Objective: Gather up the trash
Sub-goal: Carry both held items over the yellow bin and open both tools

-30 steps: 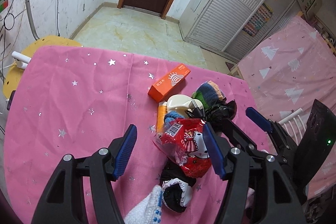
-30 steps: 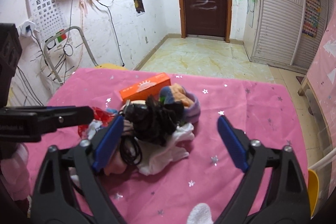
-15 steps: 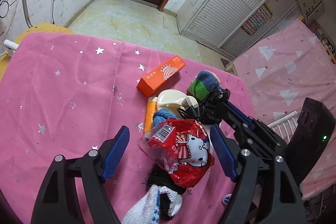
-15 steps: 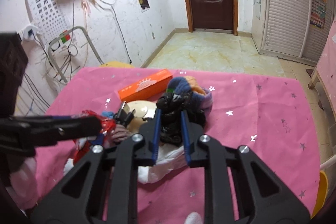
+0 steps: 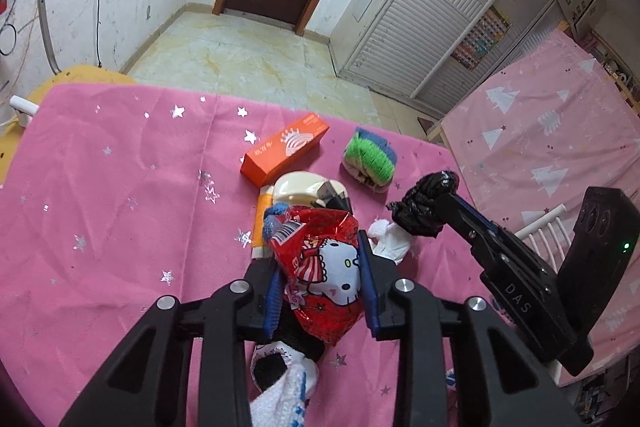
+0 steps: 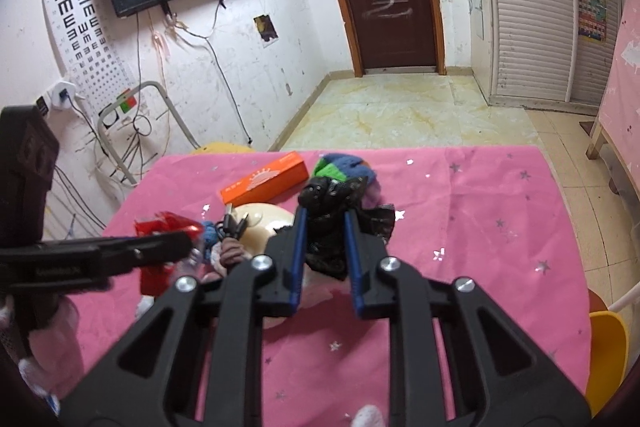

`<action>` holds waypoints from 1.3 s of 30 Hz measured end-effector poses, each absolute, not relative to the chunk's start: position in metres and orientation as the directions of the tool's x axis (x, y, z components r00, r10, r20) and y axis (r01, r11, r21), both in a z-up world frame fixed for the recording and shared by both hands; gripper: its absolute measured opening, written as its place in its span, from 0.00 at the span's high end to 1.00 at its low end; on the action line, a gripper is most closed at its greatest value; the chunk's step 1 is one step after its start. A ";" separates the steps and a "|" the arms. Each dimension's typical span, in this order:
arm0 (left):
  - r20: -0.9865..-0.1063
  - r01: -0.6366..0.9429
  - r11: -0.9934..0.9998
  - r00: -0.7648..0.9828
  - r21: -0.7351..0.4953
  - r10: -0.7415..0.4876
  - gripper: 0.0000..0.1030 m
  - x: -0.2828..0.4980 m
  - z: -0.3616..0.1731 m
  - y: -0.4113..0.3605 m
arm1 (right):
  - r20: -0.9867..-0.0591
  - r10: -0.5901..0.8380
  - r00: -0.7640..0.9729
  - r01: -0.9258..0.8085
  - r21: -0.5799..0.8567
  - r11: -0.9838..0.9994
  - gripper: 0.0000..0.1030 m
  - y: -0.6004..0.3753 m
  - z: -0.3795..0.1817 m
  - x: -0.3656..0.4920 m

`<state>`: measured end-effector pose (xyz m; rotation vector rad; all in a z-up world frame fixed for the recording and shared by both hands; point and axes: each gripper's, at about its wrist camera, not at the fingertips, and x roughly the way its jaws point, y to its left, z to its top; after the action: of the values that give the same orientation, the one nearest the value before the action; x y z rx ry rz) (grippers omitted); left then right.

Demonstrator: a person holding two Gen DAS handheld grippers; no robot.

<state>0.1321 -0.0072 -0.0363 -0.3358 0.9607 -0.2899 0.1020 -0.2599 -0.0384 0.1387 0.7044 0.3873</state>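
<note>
while the left gripper [image 5: 322, 277] is closing its fingers on the red wrapper [image 5: 324, 267], the right gripper [image 6: 325, 247] is clamping a black bag [image 6: 330, 227], seemingly lifting it; both need a bin next.

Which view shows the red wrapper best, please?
The left wrist view: the red wrapper fills the middle, its cartoon print and barcode clear, between the closing pads of the left gripper. The right wrist view shows only a crumpled red edge behind the left gripper's finger.
</note>
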 end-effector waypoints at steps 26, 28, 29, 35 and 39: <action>-0.686 0.272 0.912 0.601 -0.307 -0.410 0.76 0.094 0.032 -0.097 | -0.527 0.286 0.800 -0.181 0.242 0.953 0.83 -0.355 -0.014 0.042; -0.685 0.291 0.909 0.599 -0.297 -0.416 0.76 0.092 0.034 -0.111 | -0.525 0.265 0.809 -0.158 0.240 0.958 0.83 -0.368 -0.014 0.036; -0.685 0.302 0.907 0.596 -0.294 -0.420 0.76 0.092 0.035 -0.118 | -0.524 0.259 0.811 -0.151 0.241 0.959 0.83 -0.373 -0.014 0.035; -0.689 0.351 0.893 0.574 -0.283 -0.443 0.76 0.085 0.034 -0.158 | -0.526 0.213 0.823 -0.090 0.249 0.964 0.83 -0.411 -0.018 0.022; -0.695 0.382 0.883 0.556 -0.272 -0.455 0.76 0.080 0.033 -0.183 | -0.527 0.189 0.829 -0.061 0.251 0.966 0.83 -0.431 -0.021 0.015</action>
<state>0.0799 -0.1834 0.0327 -0.0930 0.8471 -0.4948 0.0149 -0.4307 -0.0214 0.2281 0.5803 0.1343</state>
